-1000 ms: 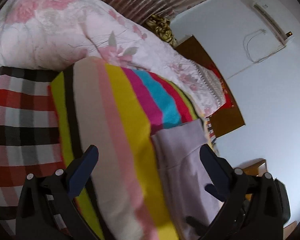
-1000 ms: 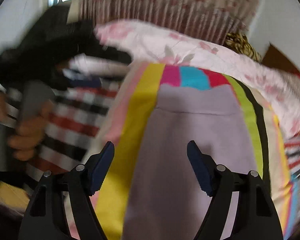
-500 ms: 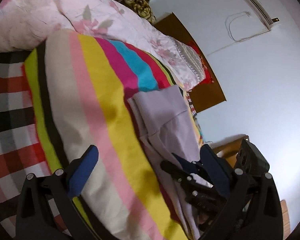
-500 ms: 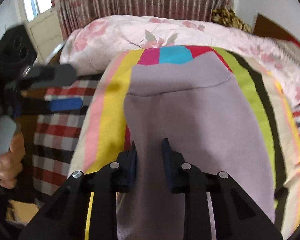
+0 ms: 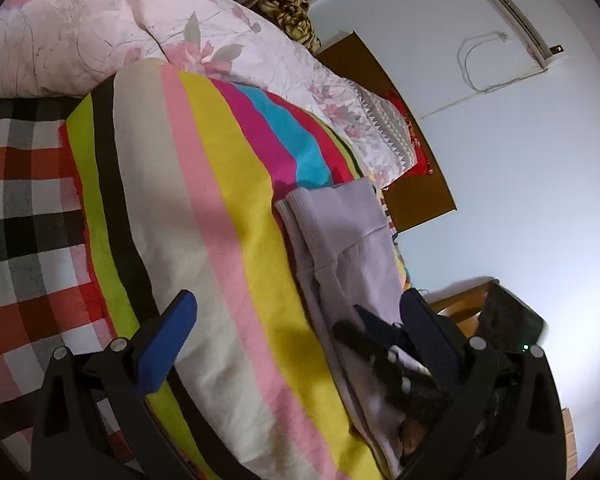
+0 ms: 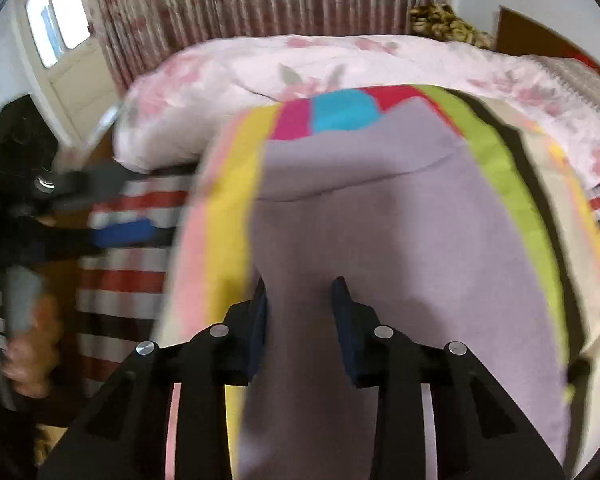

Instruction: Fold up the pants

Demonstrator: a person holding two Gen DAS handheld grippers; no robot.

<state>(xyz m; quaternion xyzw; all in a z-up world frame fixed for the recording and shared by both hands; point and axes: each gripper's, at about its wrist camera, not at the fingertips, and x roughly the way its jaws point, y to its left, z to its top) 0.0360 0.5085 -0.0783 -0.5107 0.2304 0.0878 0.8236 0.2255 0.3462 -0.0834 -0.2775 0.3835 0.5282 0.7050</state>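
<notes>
The lilac pants (image 6: 380, 232) lie on a bright striped blanket (image 6: 220, 208) on the bed, waistband at the far end. My right gripper (image 6: 300, 304) is shut on a pinch of the pants fabric near me, blue pads pressing a raised fold. In the left wrist view the pants (image 5: 352, 248) lie to the right, with the right gripper's fingers (image 5: 380, 344) on them. My left gripper (image 5: 300, 324) is open and empty above the striped blanket (image 5: 204, 216), left of the pants.
A pink floral quilt (image 5: 100, 20) is piled at the far side of the bed. A red, black and white checked cover (image 5: 24, 208) lies left of the blanket. A wooden headboard (image 5: 416, 200) and white wall are to the right. Curtains (image 6: 260, 0) hang behind.
My right gripper went from open to shut on the pants fabric and has lifted a fold. My left gripper stayed open and shifted slightly over the blanket.
</notes>
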